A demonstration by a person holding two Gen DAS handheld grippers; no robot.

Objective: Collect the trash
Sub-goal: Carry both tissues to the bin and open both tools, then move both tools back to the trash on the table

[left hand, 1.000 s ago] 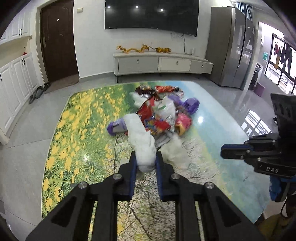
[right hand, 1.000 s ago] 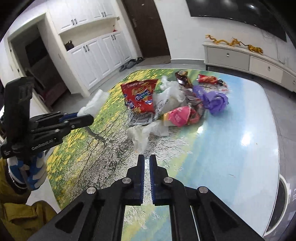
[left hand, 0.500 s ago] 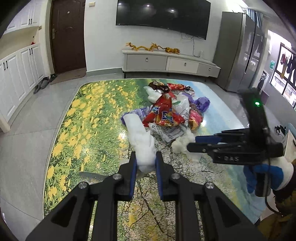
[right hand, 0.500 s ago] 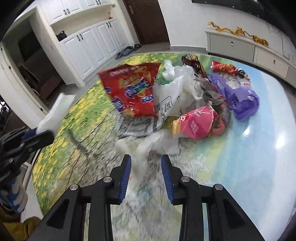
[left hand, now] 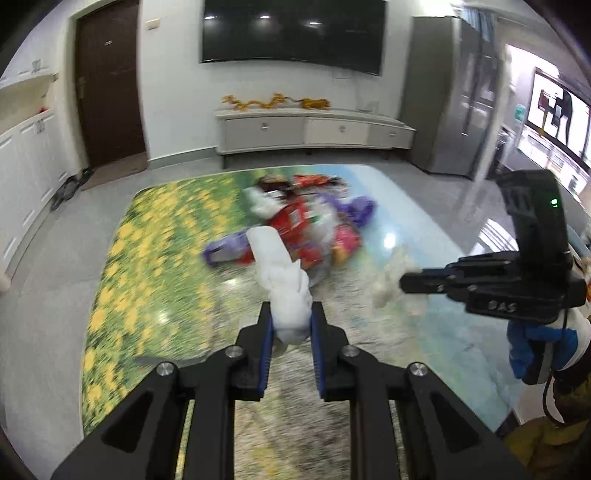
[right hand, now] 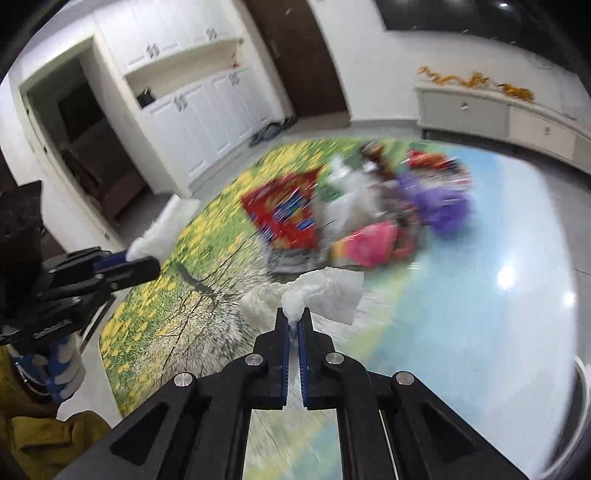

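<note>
My left gripper (left hand: 291,326) is shut on a crumpled white tissue (left hand: 282,275) and holds it above the printed table (left hand: 155,236). It also shows at the left of the right wrist view (right hand: 147,267) with its tissue (right hand: 168,230). My right gripper (right hand: 293,319) is shut on another white tissue (right hand: 317,291), lifted off the table. It shows at the right of the left wrist view (left hand: 404,284) with its tissue (left hand: 389,278). The trash pile lies beyond: a red snack bag (right hand: 286,218), a purple bag (right hand: 439,205), a pink wrapper (right hand: 373,240).
A white TV cabinet (left hand: 314,131) stands at the far wall under a television (left hand: 291,31). A grey fridge (left hand: 447,107) stands at the right, a brown door (left hand: 107,92) and white cupboards (right hand: 207,114) at the left. A purple wrapper (left hand: 229,251) lies left of the pile.
My right gripper opened, went to the tissue near the pile, shut on it and lifted it. My left gripper kept its tissue and drew back a little. Both views are blurred by motion.
</note>
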